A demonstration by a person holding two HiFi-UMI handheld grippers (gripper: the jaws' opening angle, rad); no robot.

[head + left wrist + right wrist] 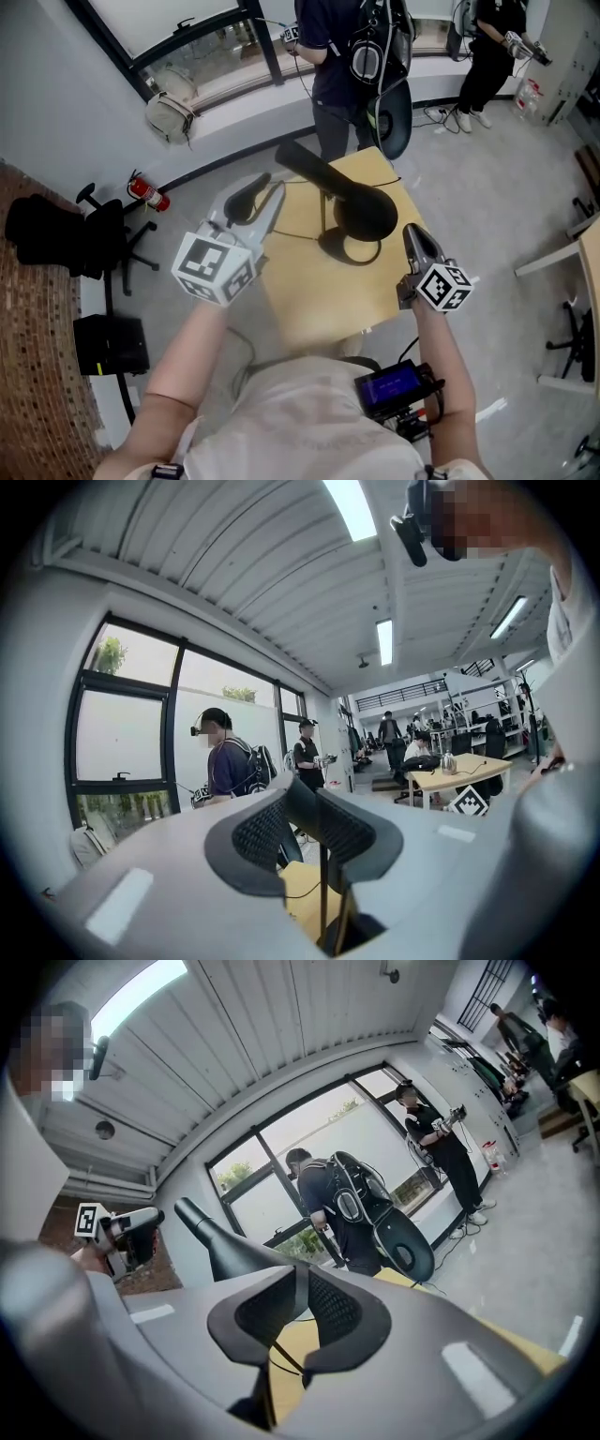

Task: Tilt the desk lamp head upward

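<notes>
A black desk lamp stands on a small wooden table (309,300). Its round base (364,217) is near the table's middle, and its long head (305,161) slants up toward the far left. My left gripper (262,192) hovers left of the lamp, apart from it, jaws slightly open and empty. The lamp's thin pole (323,892) shows beyond the gap of the left gripper (298,794). My right gripper (413,236) is just right of the base, jaws parted by a slit, holding nothing. In the right gripper view (302,1283) the lamp head (211,1237) rises behind the left jaw.
A person with a backpack (342,56) stands just beyond the table; another (492,47) is at the far right. A black office chair (84,234), a fire extinguisher (148,192) and a bag (169,114) lie to the left. Another desk's edge (586,248) is at the right.
</notes>
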